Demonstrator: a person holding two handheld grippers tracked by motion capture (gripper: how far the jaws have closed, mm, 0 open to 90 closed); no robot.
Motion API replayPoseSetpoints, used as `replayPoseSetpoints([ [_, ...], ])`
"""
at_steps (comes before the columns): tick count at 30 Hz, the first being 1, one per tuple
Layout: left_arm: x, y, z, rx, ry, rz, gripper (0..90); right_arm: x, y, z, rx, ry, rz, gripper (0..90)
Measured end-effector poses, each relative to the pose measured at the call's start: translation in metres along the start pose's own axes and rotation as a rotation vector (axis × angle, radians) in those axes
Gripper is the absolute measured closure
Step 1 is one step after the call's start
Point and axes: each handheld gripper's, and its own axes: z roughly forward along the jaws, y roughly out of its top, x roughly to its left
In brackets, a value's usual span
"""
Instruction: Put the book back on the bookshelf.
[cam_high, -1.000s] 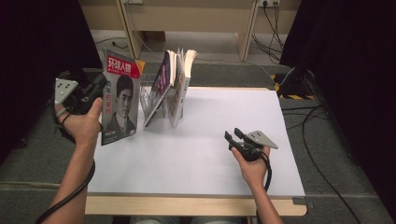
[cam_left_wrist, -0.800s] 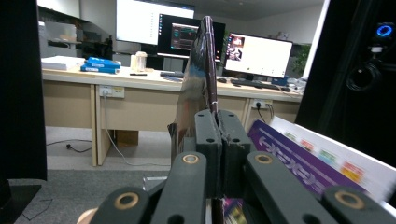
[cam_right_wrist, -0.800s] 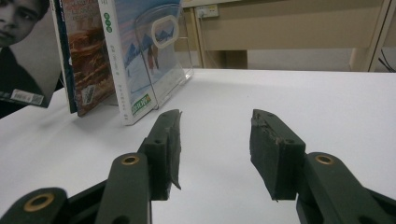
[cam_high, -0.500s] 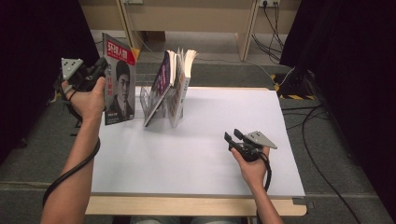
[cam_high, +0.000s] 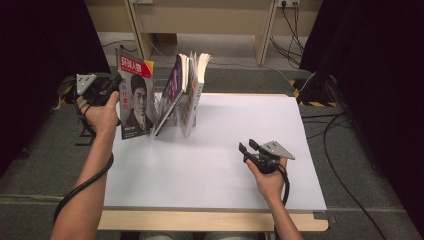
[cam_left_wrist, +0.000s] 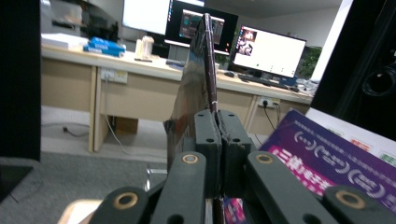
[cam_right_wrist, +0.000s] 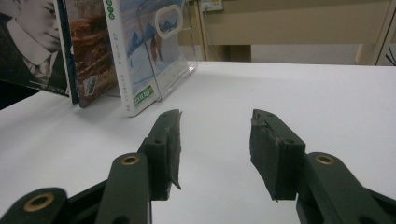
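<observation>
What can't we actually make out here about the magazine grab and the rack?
- Magazine bottom edge: high view, too small to tell whether it touches the table.
- Magazine cover: left gripper view, edge-on, and the left tongs hide its lower part.
- Clear rack slots: right gripper view, books hide them.
- Cover text: high view, too small.

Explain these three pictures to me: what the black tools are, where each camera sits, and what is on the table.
A person holds a two-jaw claw in each hand. One picture looks down from above the white table; the others come from cameras riding on each claw, looking along its black jaws. The left claw is shut on the edge of a magazine with a portrait cover, held upright at the table's left edge. Beside it, books lean in a clear rack. The right claw rests near the front of the table, jaws open, holding nothing.
</observation>
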Motion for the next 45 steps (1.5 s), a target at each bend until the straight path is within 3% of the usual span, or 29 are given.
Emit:
replayPoseSetpoints([
  [3, -0.003, -0.002, -0.004, 0.037, -0.022, 0.009, 87.2, 0.0, 0.0, 0.0, 0.001, 0.002, 0.002, 53.5],
  [9, -0.004, -0.001, -0.017, 0.112, -0.027, -0.048, 86.8, 0.002, 0.0, 0.0, 0.006, 0.007, -0.001, 53.3],
  [14, -0.004, -0.007, -0.023, 0.155, -0.032, -0.068, 86.6, 0.002, -0.001, 0.002, 0.008, 0.01, 0.006, 53.3],
  [30, -0.011, -0.019, -0.014, 0.22, -0.071, -0.122, 83.2, 0.002, 0.0, 0.001, 0.004, 0.017, 0.01, 52.7],
  [32, -0.011, -0.02, -0.011, 0.246, -0.069, -0.158, 77.3, 0.002, 0.0, 0.0, 0.006, 0.02, 0.013, 52.5],
  [34, -0.008, -0.026, -0.003, 0.287, -0.042, -0.207, 59.8, 0.002, 0.0, 0.001, 0.006, 0.023, 0.017, 52.3],
  [36, -0.004, -0.032, 0.005, 0.33, -0.032, -0.242, 53.1, 0.002, 0.0, 0.001, 0.009, 0.028, 0.019, 52.2],
  [37, -0.001, -0.036, 0.01, 0.359, -0.045, -0.288, 55.1, 0.003, 0.0, 0.001, 0.011, 0.029, 0.02, 52.2],
  [38, 0.003, -0.038, 0.012, 0.365, -0.046, -0.334, 63.5, 0.003, 0.0, 0.001, 0.012, 0.031, 0.023, 52.1],
  [40, 0.005, -0.038, 0.014, 0.385, -0.03, -0.308, 81.4, 0.003, -0.001, 0.001, 0.012, 0.038, 0.03, 52.1],
  [41, 0.005, -0.037, 0.015, 0.383, -0.038, -0.318, 83.7, 0.004, -0.001, 0.001, 0.014, 0.038, 0.03, 52.1],
  [45, 0.001, -0.033, 0.014, 0.364, -0.049, -0.272, 85.7, 0.003, -0.002, 0.002, 0.023, 0.039, 0.03, 52.1],
])
